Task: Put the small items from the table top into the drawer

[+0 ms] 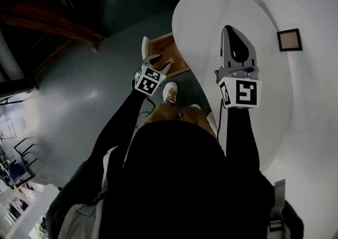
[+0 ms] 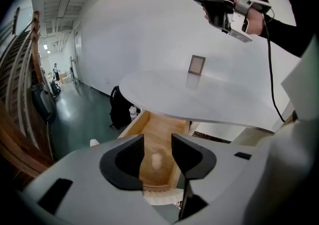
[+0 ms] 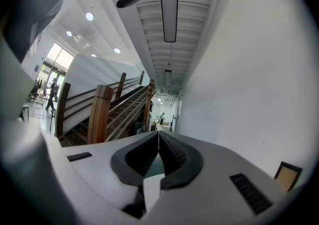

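My left gripper (image 1: 155, 57) hangs over the open wooden drawer (image 1: 177, 57) under the round white table (image 1: 211, 16). In the left gripper view its jaws (image 2: 157, 142) stand open and tilt down into the drawer (image 2: 149, 129). A small pale item (image 2: 156, 160), blurred, shows down in the drawer between the pads, touching neither. My right gripper (image 1: 229, 31) is held above the table top, shut with nothing in it; its pads meet in the right gripper view (image 3: 158, 138). A small framed picture (image 1: 289, 39) stands on the table by the wall.
The drawer sticks out from the table's left edge over the grey floor. A dark bag (image 2: 118, 107) with a bottle sits under the table. The person's shoe (image 1: 170, 92) is beside the drawer. A wooden staircase (image 2: 20, 94) runs along the left.
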Motion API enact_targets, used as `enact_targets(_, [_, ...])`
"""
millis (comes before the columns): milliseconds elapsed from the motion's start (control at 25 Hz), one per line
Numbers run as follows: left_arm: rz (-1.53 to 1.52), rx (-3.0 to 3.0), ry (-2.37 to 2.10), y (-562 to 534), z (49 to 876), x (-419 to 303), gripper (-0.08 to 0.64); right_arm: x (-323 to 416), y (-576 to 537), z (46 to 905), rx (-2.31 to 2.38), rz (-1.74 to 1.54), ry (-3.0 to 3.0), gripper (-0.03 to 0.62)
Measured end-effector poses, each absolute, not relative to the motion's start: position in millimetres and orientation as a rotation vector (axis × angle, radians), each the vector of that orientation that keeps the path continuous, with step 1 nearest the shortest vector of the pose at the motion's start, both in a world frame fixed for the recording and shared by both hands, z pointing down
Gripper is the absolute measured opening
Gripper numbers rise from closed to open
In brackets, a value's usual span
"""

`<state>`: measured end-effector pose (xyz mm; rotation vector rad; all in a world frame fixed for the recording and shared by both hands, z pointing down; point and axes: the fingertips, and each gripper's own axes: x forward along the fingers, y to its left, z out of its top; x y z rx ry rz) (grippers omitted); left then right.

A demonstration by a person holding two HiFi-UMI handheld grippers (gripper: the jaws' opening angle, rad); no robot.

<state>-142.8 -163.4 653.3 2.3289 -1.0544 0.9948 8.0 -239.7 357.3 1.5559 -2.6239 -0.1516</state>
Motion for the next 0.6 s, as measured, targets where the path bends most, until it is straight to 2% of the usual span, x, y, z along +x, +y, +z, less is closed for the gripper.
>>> enact_targets(600, [0.979,2.339,-1.042,-169.0,654.8,-143.3,0.183,7.8,-247.0,360.5,1.562,-0.142,-2.616,0.028])
